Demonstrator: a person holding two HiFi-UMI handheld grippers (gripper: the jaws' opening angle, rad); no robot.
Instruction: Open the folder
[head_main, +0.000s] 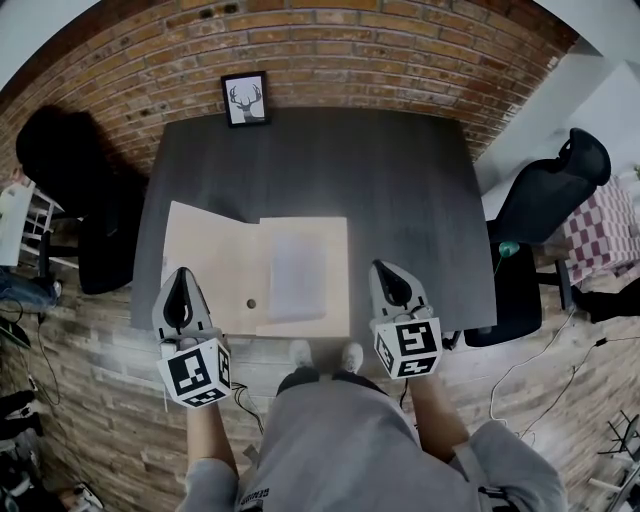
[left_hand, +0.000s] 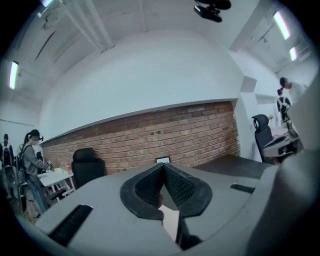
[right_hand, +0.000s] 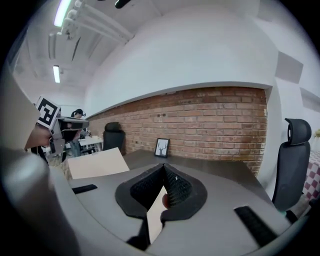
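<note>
Table (head_main: 400, 190) holds open folder (head_main: 230, 250) beyond left claw (head_main: 181, 283), right claw (head_main: 387, 275).

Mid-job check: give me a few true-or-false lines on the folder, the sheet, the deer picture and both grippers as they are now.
The folder lies open on the table. True.
A white sheet lies in the folder's right half. True.
The deer picture lies flat at mid-table. False: it stands at the far edge, by the brick wall.
The right gripper has its fingers spread wide. False: they are together.
The left gripper has its fingers together. True.
</note>
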